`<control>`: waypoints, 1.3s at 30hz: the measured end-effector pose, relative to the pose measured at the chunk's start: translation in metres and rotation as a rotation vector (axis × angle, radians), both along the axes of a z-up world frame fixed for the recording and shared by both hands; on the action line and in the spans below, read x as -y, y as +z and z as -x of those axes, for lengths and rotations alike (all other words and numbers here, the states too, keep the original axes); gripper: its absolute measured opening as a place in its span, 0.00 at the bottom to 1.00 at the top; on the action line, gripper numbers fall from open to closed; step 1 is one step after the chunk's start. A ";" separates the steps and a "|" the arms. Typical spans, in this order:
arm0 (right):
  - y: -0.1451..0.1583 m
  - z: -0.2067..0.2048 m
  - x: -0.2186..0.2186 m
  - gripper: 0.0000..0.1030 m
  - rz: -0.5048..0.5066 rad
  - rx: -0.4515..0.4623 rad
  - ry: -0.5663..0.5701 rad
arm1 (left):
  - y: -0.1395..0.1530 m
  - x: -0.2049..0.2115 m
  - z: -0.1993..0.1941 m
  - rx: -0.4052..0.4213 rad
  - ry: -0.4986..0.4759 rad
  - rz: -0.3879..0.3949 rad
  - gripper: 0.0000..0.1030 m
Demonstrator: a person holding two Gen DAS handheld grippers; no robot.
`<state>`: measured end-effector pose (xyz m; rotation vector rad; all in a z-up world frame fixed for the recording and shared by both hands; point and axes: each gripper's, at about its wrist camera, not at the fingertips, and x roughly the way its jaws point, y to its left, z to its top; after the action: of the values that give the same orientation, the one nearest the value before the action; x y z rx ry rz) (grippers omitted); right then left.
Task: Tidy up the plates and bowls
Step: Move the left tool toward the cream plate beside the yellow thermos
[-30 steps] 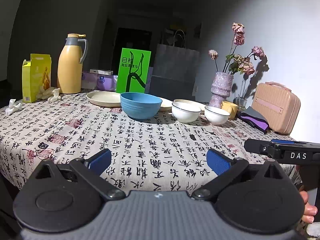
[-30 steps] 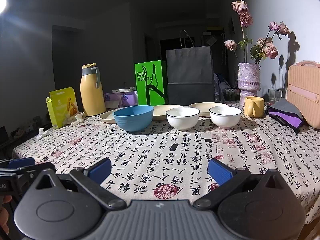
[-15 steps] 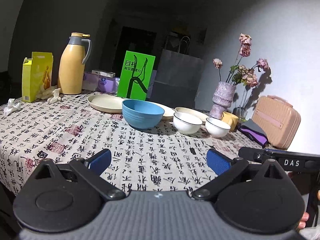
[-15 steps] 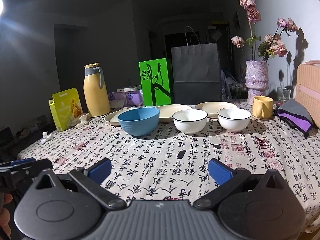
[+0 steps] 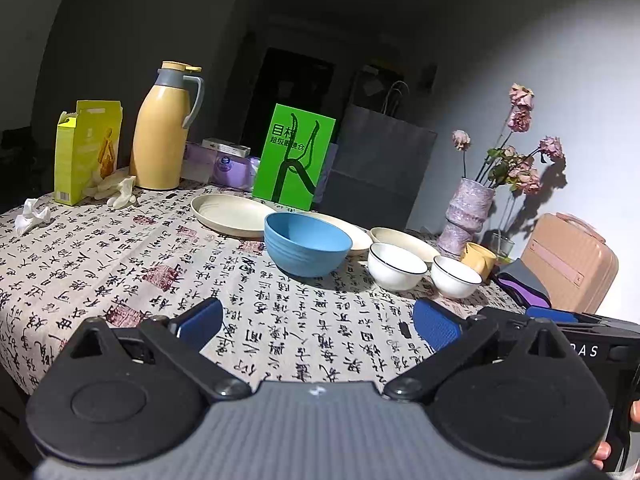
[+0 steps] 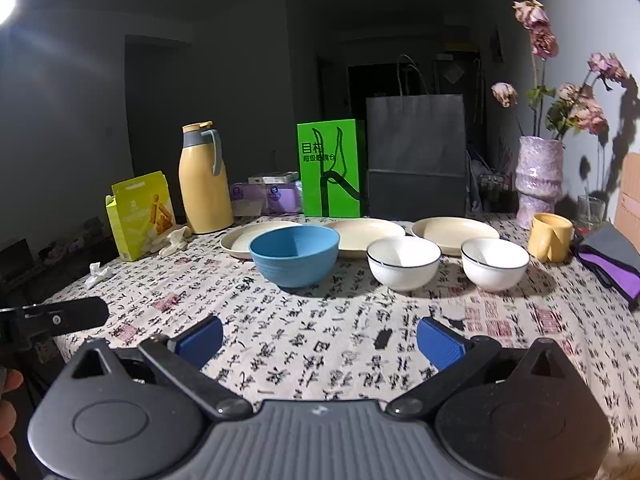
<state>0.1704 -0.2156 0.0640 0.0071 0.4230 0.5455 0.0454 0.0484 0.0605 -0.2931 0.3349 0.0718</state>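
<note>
A blue bowl [image 6: 294, 254] and two white bowls with dark rims, one in the middle [image 6: 403, 262] and one to the right [image 6: 495, 262], stand in a row on the printed tablecloth. Three cream plates [image 6: 454, 232] lie side by side behind them. In the left wrist view the blue bowl [image 5: 306, 244] stands ahead, with the white bowls [image 5: 397, 266] to its right. My left gripper [image 5: 318, 322] is open and empty, short of the bowls. My right gripper [image 6: 320, 340] is open and empty, facing the bowl row.
A yellow thermos [image 6: 204, 180], yellow box [image 6: 140, 214], green box [image 6: 330, 170] and grey paper bag [image 6: 416, 160] stand behind the plates. A vase of dried flowers [image 6: 538, 180], yellow mug [image 6: 550, 236], purple-grey cloth [image 6: 612, 258] and pink case [image 5: 568, 264] are at the right.
Both grippers have moved forward toward the bowls, which look larger now. The left view has tilted and lifted a little. Nothing on the table has moved.
</note>
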 end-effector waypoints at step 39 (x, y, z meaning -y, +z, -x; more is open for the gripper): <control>0.047 -0.147 -0.099 1.00 0.007 -0.023 0.037 | 0.047 -0.096 -0.147 -0.104 0.065 0.075 1.00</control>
<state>0.3174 -0.1163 0.1114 -0.0010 0.4486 0.5805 0.1920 0.1445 0.1073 -0.3753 0.4320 0.1387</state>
